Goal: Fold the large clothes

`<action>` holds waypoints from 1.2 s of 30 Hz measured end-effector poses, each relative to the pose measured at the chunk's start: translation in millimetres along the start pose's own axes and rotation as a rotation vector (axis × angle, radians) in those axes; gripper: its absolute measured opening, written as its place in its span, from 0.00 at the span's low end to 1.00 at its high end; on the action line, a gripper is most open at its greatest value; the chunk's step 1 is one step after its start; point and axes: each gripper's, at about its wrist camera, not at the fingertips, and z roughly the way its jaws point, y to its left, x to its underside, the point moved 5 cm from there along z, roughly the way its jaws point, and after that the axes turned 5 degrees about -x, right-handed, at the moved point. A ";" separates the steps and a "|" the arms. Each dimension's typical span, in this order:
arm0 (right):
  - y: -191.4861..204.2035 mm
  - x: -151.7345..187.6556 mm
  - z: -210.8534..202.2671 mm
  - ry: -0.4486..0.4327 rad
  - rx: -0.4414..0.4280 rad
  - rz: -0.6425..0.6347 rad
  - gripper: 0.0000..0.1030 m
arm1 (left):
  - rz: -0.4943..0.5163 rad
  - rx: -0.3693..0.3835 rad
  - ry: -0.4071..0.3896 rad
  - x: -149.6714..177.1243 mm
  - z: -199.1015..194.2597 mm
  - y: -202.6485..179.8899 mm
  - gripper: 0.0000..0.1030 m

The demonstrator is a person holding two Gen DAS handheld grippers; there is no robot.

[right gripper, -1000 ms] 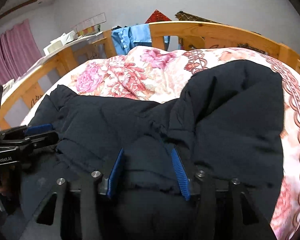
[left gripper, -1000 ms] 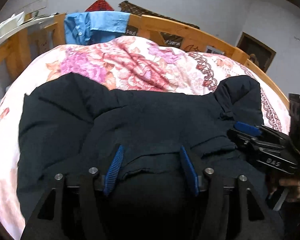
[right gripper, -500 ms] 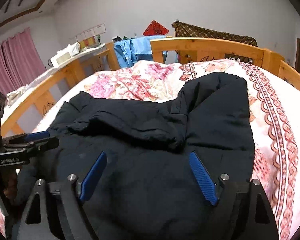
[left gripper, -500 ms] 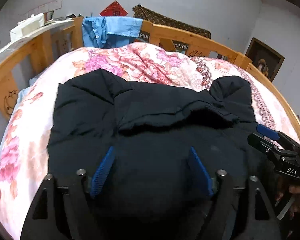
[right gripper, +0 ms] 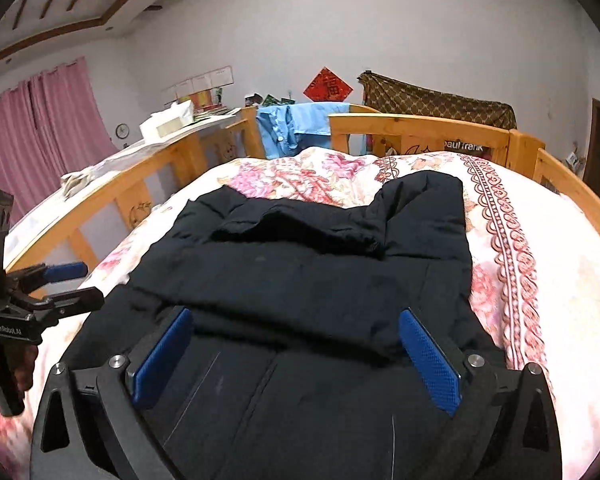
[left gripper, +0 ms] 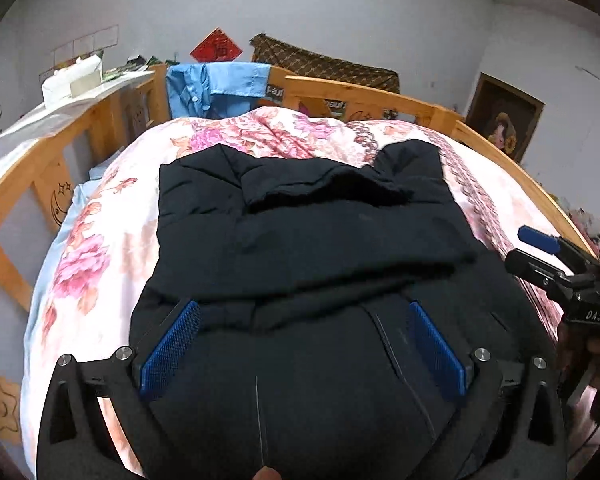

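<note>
A black padded jacket (left gripper: 320, 232) (right gripper: 300, 264) lies spread on the floral bedspread (left gripper: 100, 240), with one layer folded over its middle. In the left wrist view my left gripper (left gripper: 303, 308) hovers above the jacket's near part. Its jaws are opening wide, and the blue pads (left gripper: 172, 344) touch no cloth. My right gripper (right gripper: 296, 314) hangs over the same near part, jaws likewise opening, with nothing pinched. Each gripper also shows in the other's view: the right gripper (left gripper: 528, 250) at the right edge, the left gripper (right gripper: 74, 284) at the left edge.
A wooden bed frame (left gripper: 20, 184) (right gripper: 420, 124) rails the mattress on the left, far and right sides. A blue shirt (left gripper: 216, 88) hangs over the far rail. A cluttered shelf (right gripper: 168, 124) and pink curtains (right gripper: 40, 128) stand left; a framed picture (left gripper: 504, 116) is on the right.
Both grippers let go of the jacket's edge, opened wide, and drew back and upward. The released layer now lies folded over the jacket's middle.
</note>
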 end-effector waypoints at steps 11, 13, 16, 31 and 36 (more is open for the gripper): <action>43.4 68.5 -65.3 0.143 -0.053 -0.195 1.00 | 0.150 0.091 0.078 79.7 -73.6 -29.1 0.98; 49.6 83.1 -72.6 0.174 -0.065 -0.231 1.00 | 0.206 0.147 0.117 99.1 -82.5 -36.2 0.98; 61.0 108.2 -80.4 0.227 -0.103 -0.270 1.00 | 0.279 0.197 0.157 129.6 -97.1 -42.0 0.98; 70.6 191.5 -73.6 0.559 -0.106 -0.339 1.00 | 0.299 0.141 0.299 191.1 -85.8 -56.0 0.98; 71.0 229.0 -62.6 0.703 -0.056 -0.461 1.00 | 0.368 0.129 0.317 199.4 -78.9 -73.2 0.98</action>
